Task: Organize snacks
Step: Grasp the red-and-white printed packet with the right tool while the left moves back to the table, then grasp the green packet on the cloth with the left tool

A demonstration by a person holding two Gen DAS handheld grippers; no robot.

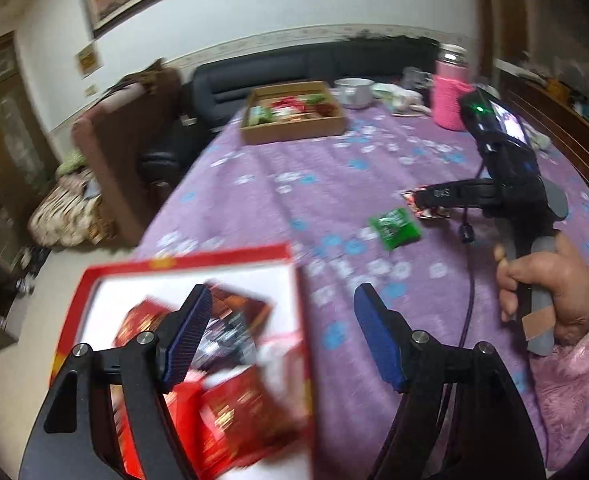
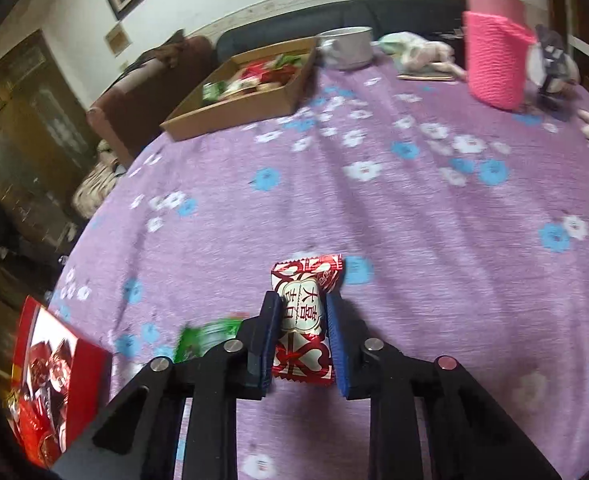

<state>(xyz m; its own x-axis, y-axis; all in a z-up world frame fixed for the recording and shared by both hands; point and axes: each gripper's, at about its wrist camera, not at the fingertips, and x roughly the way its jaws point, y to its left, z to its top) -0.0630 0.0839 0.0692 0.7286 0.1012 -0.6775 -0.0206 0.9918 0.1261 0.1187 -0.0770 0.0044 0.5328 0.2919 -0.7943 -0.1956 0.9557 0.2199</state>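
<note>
In the right wrist view my right gripper [image 2: 300, 302] is shut on a red-and-white wrapped candy [image 2: 304, 312] lying on the purple flowered tablecloth [image 2: 414, 220]; both blue pads press its sides. A green snack packet [image 2: 202, 338] lies just left of it. In the left wrist view that gripper [image 1: 422, 196] shows at the right, on the candy [image 1: 414, 202], with the green packet [image 1: 394, 228] beside it. My left gripper [image 1: 284, 298] stands open, nothing between its fingers, over the right edge of a red box [image 1: 190, 264] holding red snack packs. A brown cardboard tray [image 1: 294, 128] of snacks sits far back.
A pink knitted bottle [image 2: 494, 56], a metal bowl [image 2: 346, 48] and soft toys [image 2: 418, 54] stand at the table's far side. The red box [image 2: 50, 364] sits at the table's left edge. A person's hand [image 1: 550, 280] and pink sleeve hold the right gripper. A dark sofa [image 1: 294, 68] lies beyond.
</note>
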